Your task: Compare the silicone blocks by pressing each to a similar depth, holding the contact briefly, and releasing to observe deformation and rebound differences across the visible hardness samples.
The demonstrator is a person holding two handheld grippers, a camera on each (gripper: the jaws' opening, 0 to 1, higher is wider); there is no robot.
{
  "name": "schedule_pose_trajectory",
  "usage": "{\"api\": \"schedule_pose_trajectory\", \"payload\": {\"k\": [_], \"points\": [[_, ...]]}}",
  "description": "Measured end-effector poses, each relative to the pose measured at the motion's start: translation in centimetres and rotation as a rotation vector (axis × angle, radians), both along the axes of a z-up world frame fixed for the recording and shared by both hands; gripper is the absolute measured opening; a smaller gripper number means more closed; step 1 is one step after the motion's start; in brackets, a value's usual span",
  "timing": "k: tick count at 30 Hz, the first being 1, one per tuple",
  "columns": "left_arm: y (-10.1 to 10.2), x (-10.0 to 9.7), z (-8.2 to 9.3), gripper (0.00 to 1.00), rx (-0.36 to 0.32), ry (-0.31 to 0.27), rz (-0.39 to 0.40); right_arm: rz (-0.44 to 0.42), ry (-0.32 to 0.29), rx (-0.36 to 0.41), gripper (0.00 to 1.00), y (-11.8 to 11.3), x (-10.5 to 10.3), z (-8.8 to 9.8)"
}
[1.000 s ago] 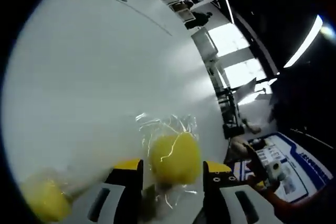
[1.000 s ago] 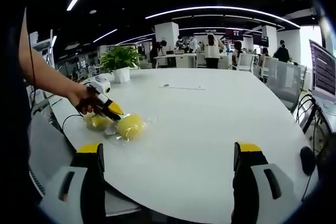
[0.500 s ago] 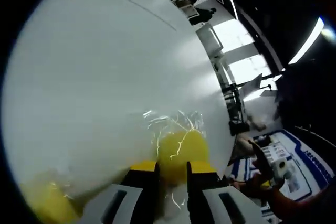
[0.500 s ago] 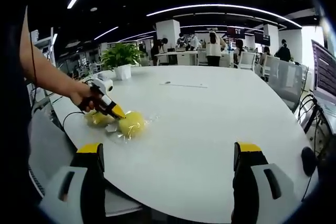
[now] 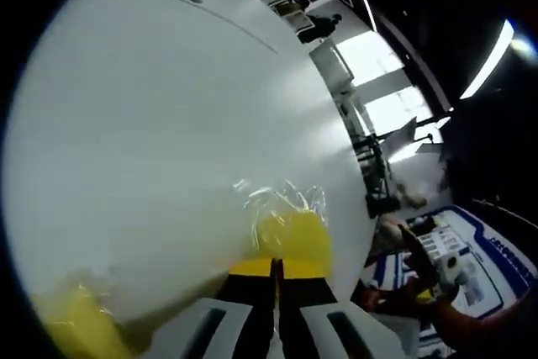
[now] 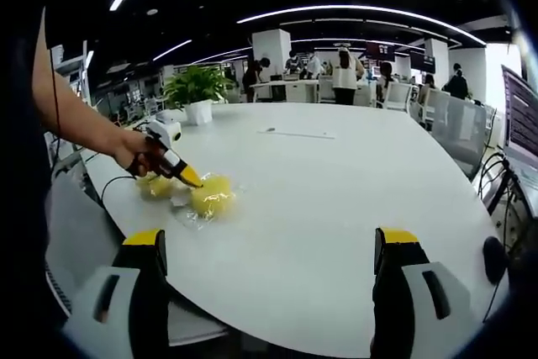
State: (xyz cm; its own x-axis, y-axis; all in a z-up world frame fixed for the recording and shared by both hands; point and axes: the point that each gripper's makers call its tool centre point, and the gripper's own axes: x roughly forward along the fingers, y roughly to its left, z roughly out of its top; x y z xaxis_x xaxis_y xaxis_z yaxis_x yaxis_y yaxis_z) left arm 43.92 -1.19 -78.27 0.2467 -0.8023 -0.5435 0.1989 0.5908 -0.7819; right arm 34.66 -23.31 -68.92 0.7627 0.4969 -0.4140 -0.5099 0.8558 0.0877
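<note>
A yellow silicone block [image 5: 290,237] in crinkled clear wrap lies on the white table [image 5: 168,124]. My left gripper [image 5: 276,268] is shut, its yellow tips meeting at the block's near edge and pressing against it. In the right gripper view a hand holds the left gripper [image 6: 187,176] down at the same block [image 6: 212,196]. A second yellow block [image 5: 71,319] rests just beside it, also seen as a second yellow block [image 6: 155,187] behind the left gripper. My right gripper [image 6: 271,245] hangs open above the table's near edge, well apart from both blocks, with nothing between its fingers.
A potted plant [image 6: 195,90] stands at the table's far left. An open laptop [image 6: 519,119] sits at the right edge, with cables below it. Desks and several people fill the office behind. A blue and white printed sheet [image 5: 458,262] lies beyond the table edge.
My left gripper's jaws have closed from wide apart around the wrapped block to meeting at its near edge. The right gripper has stayed put and open.
</note>
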Motion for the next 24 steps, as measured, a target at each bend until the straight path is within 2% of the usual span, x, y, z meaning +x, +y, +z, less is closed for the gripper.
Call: {"api": "schedule_pose_trajectory", "payload": {"k": [3,7,10,11,12,16,24], "points": [[0.1,-0.1,0.2,0.00,-0.011,-0.016,0.006,0.001,0.001,-0.002,0.97,0.0,0.0,-0.1],[0.0,-0.1,0.7,0.00,-0.014,-0.078,0.004,0.002,0.003,-0.004,0.97,-0.1,0.0,-0.1],[0.0,0.0,1.1,0.00,0.005,-0.183,-0.016,0.002,0.002,-0.005,0.97,-0.1,-0.1,-0.1],[-0.1,-0.2,1.4,0.00,-0.003,-0.176,-0.012,0.001,0.002,-0.007,0.97,-0.2,-0.1,-0.1],[-0.1,-0.1,1.7,0.00,-0.004,-0.201,-0.006,0.002,-0.004,-0.011,0.97,-0.2,0.0,0.0],[-0.2,0.2,2.8,0.00,-0.029,-0.234,0.010,0.004,-0.006,-0.011,0.97,0.0,0.0,0.2],[0.2,0.3,4.2,0.00,-0.031,-0.282,0.008,0.007,-0.009,-0.011,0.97,0.2,-0.1,0.3]]}}
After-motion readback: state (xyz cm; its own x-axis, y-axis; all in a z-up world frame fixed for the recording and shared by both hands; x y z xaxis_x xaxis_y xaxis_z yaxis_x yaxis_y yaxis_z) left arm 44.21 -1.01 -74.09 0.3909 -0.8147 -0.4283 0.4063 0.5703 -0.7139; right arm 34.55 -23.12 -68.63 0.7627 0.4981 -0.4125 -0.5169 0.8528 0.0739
